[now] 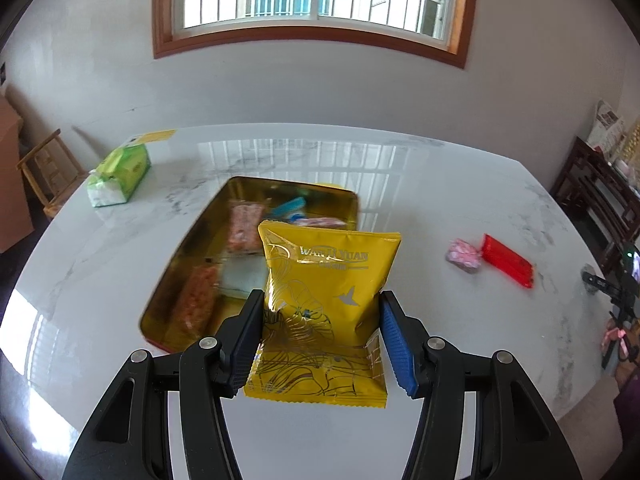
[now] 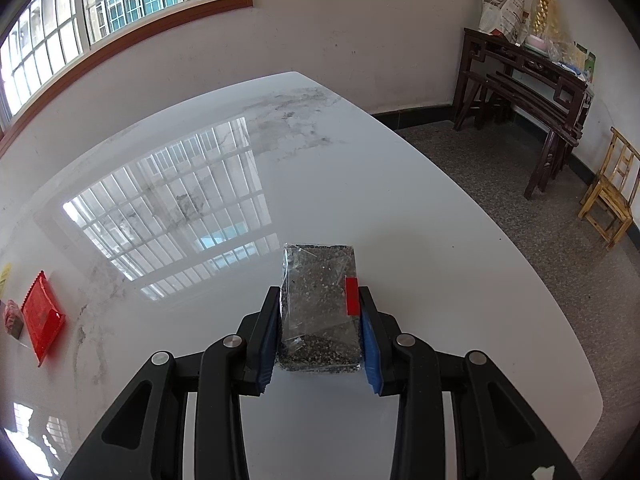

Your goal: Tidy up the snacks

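My left gripper (image 1: 322, 312) is shut on a yellow snack packet (image 1: 326, 280) and holds it upright above the white marble table (image 1: 440, 184), just in front of a gold tin tray (image 1: 192, 248) that holds several wrapped snacks. My right gripper (image 2: 319, 312) is shut on a clear-wrapped dark seed bar (image 2: 320, 300) with a red sticker, held over the table (image 2: 400, 200). A red packet (image 1: 508, 261) and a small pink wrapped snack (image 1: 463, 255) lie on the table to the right; they also show at the left of the right wrist view, the red packet (image 2: 42, 316) and the pink snack (image 2: 13, 318).
A green tissue pack (image 1: 120, 174) lies at the table's far left. A wooden chair (image 1: 44, 168) stands beyond the left edge. A dark wooden side table (image 2: 532, 80) and a yellow chair (image 2: 612, 196) stand on the floor to the right.
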### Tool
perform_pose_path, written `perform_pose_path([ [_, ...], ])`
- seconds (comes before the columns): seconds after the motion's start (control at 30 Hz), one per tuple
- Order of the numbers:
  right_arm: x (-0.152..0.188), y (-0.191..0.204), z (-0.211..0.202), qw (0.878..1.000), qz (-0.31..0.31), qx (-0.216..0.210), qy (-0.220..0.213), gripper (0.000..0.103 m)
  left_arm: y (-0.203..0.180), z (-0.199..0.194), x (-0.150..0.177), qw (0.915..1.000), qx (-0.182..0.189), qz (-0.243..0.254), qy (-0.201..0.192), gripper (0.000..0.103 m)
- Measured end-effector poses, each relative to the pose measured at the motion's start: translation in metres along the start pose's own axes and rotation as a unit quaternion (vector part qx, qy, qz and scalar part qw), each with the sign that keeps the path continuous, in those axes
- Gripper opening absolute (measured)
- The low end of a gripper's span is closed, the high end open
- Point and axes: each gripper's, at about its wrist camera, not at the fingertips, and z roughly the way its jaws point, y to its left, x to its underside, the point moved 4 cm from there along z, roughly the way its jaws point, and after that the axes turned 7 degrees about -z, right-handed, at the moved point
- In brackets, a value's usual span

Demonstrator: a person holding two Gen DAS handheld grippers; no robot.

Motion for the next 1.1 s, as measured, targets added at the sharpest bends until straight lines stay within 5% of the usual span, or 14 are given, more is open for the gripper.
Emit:
perform_pose_path([
  [0.43, 0.0, -0.001, 0.0, 1.0, 0.0, 0.0, 0.0, 0.033, 0.058, 0.014, -0.008, 0.9983, -0.052, -0.028, 0.007, 0.057],
  [1.1, 0.0, -0.001, 0.0, 1.0, 0.0, 0.0, 0.0, 0.033, 0.029, 0.068, -0.011, 0.9981, -0.037, 0.031, 0.039, 0.057],
])
